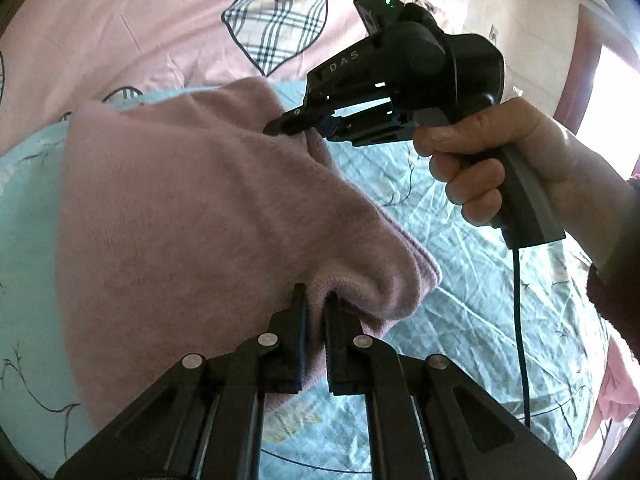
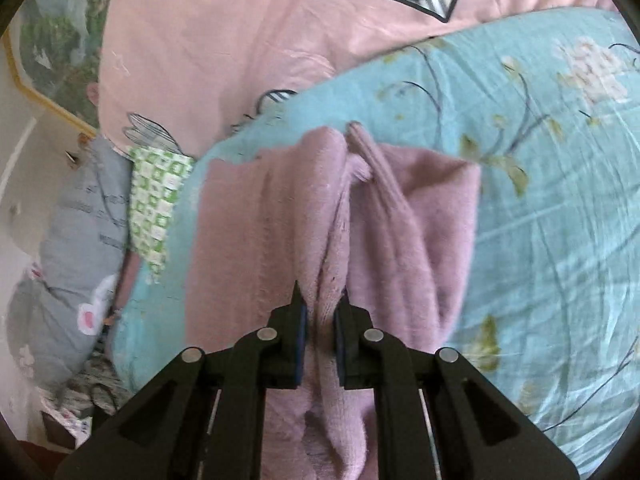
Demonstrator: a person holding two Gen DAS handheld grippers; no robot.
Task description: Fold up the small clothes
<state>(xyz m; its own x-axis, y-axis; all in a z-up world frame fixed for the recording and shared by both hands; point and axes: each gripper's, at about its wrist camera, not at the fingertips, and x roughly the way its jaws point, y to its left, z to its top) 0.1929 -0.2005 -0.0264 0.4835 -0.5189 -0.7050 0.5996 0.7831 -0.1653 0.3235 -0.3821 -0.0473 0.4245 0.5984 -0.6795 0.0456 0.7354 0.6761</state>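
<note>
A small pink knitted garment (image 1: 180,208) hangs lifted over a light blue floral quilt (image 1: 440,280). My left gripper (image 1: 316,300) is shut on its near edge, a fold of knit pinched between the pads. In the left wrist view my right gripper (image 1: 308,130), held by a hand (image 1: 492,160), is shut on the garment's far corner. The right wrist view shows the same pink garment (image 2: 360,220) bunched in lengthwise folds, with the right gripper (image 2: 322,304) clamped on a ridge of fabric.
A pink bedsheet (image 1: 140,20) with plaid hearts lies beyond the quilt. At the left of the right wrist view lie a grey pillow (image 2: 76,248) and a green checked cloth (image 2: 156,208). A black cable (image 1: 520,340) hangs from the right gripper's handle.
</note>
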